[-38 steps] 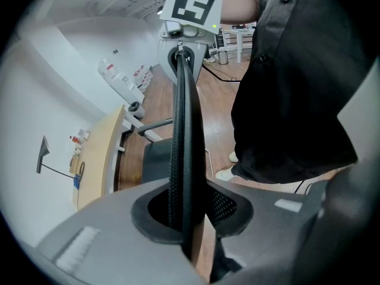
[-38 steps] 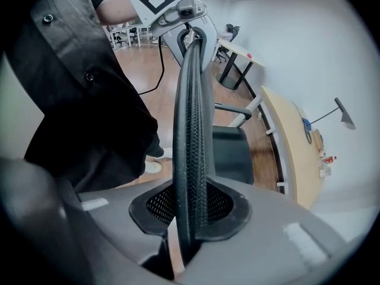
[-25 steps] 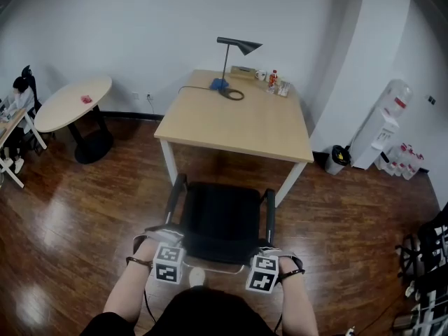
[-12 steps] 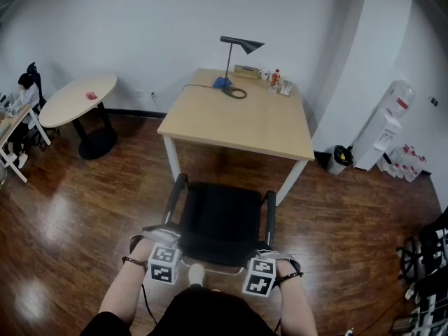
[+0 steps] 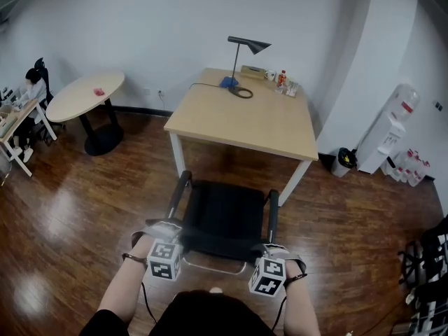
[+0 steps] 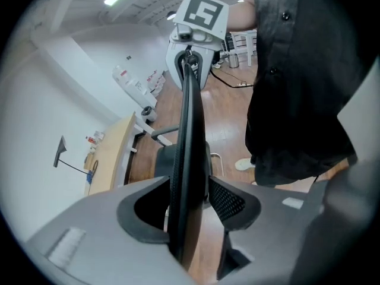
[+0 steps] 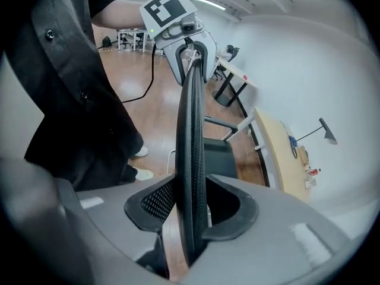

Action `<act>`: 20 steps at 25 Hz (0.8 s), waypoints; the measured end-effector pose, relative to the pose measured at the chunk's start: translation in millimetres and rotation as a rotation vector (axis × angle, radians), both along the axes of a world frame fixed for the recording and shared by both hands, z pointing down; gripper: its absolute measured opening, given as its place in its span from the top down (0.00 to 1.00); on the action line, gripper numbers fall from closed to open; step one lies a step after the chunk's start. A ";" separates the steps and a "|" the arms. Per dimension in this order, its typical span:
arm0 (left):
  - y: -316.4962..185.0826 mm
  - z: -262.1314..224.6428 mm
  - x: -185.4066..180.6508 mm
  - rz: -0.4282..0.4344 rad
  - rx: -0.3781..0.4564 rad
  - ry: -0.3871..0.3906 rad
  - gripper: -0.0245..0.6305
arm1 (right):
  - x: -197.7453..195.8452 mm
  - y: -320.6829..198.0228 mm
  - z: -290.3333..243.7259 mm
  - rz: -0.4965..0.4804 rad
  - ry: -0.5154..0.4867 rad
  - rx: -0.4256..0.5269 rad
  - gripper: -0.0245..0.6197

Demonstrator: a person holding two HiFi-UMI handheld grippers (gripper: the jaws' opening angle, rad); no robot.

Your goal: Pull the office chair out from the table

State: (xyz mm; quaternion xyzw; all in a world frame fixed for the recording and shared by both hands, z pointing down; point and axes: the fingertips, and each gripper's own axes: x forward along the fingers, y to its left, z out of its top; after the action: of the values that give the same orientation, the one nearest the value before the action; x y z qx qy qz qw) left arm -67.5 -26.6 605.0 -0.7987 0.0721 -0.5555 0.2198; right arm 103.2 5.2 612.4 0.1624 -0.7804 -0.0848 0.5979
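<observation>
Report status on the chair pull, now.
Left gripper, right gripper: jaws opening, backrest between them. Office chair stands clear of table. No obstruction seen.

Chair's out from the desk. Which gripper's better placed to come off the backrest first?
Left, narrowly. Both straddle the backrest with jaws opening, but the left gripper shows a wider gap beside it than the right gripper.

White walls (image 5: 140,19), glossy dark wood floor (image 5: 70,208), round table (image 5: 87,96) at left, water dispenser (image 5: 395,128) at right.
</observation>
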 end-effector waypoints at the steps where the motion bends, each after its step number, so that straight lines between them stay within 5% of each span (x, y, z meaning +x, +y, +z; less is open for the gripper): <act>1: 0.0 -7.6 3.2 0.000 0.020 0.030 0.67 | 2.7 0.4 -3.1 0.007 -0.003 0.010 0.71; 8: 16.7 -48.0 -1.4 -0.096 0.089 0.276 0.66 | 8.8 11.7 -36.0 0.092 -0.060 0.144 0.72; 13: 31.2 -70.5 -40.9 -0.261 0.223 0.410 0.67 | -2.6 28.9 -63.9 0.177 -0.132 0.312 0.79; 18: 51.2 -97.7 -79.4 -0.468 0.250 0.672 0.92 | -32.7 53.3 -82.5 0.292 -0.327 0.442 0.91; 20: 66.2 -103.4 -85.6 -0.501 0.226 0.743 0.95 | -41.1 64.8 -81.0 0.348 -0.380 0.471 0.94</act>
State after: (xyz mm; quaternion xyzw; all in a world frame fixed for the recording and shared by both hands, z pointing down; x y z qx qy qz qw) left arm -153.1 39.6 501.6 -0.8726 0.3969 -0.2563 0.1240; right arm 62.1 70.0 531.3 0.4394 -0.7973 -0.1276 0.3936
